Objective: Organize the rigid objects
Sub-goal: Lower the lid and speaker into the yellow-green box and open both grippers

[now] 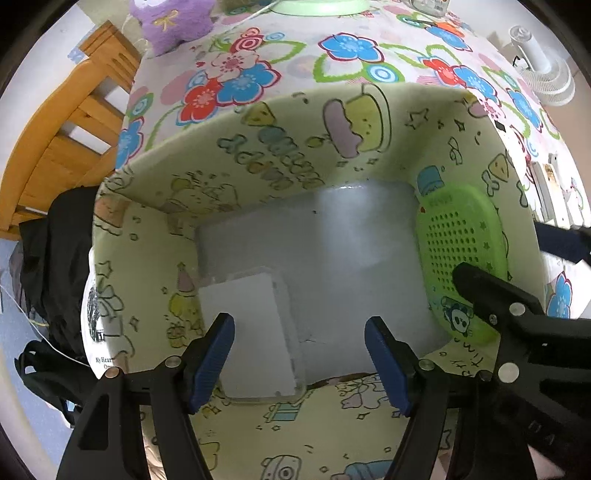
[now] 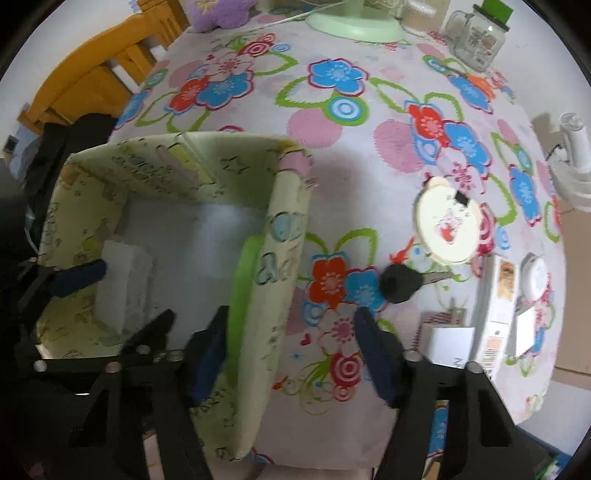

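Observation:
A pale green fabric storage box (image 1: 258, 147) with cartoon prints stands on the flowered table. Inside it lie a white rectangular box (image 1: 255, 332) at the near left and a green perforated plastic piece (image 1: 461, 251) leaning on the right wall. My left gripper (image 1: 299, 362) is open and empty above the box's near edge. My right gripper (image 2: 291, 354) is open, its jaws either side of the box's right wall (image 2: 273, 295), with the green piece (image 2: 243, 288) just inside. On the table to the right lie a black key (image 2: 402, 282) and a round white lid (image 2: 448, 221).
White cartons (image 2: 495, 306) and a small white box (image 2: 447, 343) sit at the table's right edge. A glass jar (image 2: 476, 37), a green lamp base (image 2: 354, 22) and a purple plush (image 2: 218, 14) stand at the back. A wooden chair (image 1: 66, 122) is at the left.

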A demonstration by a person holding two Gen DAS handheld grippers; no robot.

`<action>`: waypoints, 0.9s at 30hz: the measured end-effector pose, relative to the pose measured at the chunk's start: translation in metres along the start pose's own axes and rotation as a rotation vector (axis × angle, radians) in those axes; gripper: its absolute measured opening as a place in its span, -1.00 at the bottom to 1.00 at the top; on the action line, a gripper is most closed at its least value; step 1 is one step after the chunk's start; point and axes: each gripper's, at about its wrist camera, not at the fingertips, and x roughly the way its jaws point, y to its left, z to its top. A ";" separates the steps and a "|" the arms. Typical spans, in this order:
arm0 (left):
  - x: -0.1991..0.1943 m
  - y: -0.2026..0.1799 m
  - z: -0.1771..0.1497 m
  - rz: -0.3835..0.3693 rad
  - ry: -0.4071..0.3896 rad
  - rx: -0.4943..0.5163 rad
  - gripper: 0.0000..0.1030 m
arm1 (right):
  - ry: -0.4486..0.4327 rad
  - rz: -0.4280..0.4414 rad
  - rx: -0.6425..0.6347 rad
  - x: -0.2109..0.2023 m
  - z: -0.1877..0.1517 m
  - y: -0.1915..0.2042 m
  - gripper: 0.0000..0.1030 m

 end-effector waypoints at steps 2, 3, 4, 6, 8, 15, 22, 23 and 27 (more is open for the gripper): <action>0.001 -0.002 0.000 -0.002 0.003 0.003 0.46 | -0.001 0.050 -0.001 0.001 -0.002 0.003 -0.28; 0.001 -0.004 0.000 -0.002 0.004 0.004 0.46 | -0.001 0.075 -0.002 0.000 -0.002 0.004 -0.44; 0.001 -0.005 0.000 0.000 0.003 0.007 0.46 | -0.006 0.071 -0.003 0.000 -0.002 0.006 -0.46; 0.000 -0.006 0.000 0.009 0.000 0.012 0.46 | -0.014 0.055 -0.008 -0.002 -0.003 0.008 -0.50; -0.001 -0.008 0.000 0.001 0.000 0.005 0.46 | -0.021 0.038 -0.009 -0.003 -0.003 0.008 -0.54; -0.003 -0.026 0.006 -0.013 -0.023 0.040 0.46 | -0.027 -0.002 0.043 -0.006 -0.008 -0.011 -0.58; -0.006 -0.037 0.013 -0.019 -0.034 0.061 0.46 | -0.037 -0.008 0.087 -0.007 -0.013 -0.027 -0.54; -0.007 -0.038 0.012 -0.017 -0.034 0.061 0.46 | -0.030 -0.001 0.073 -0.007 -0.013 -0.027 -0.53; -0.017 -0.037 0.013 -0.027 -0.041 0.040 0.46 | -0.051 0.020 0.069 -0.015 -0.012 -0.031 -0.07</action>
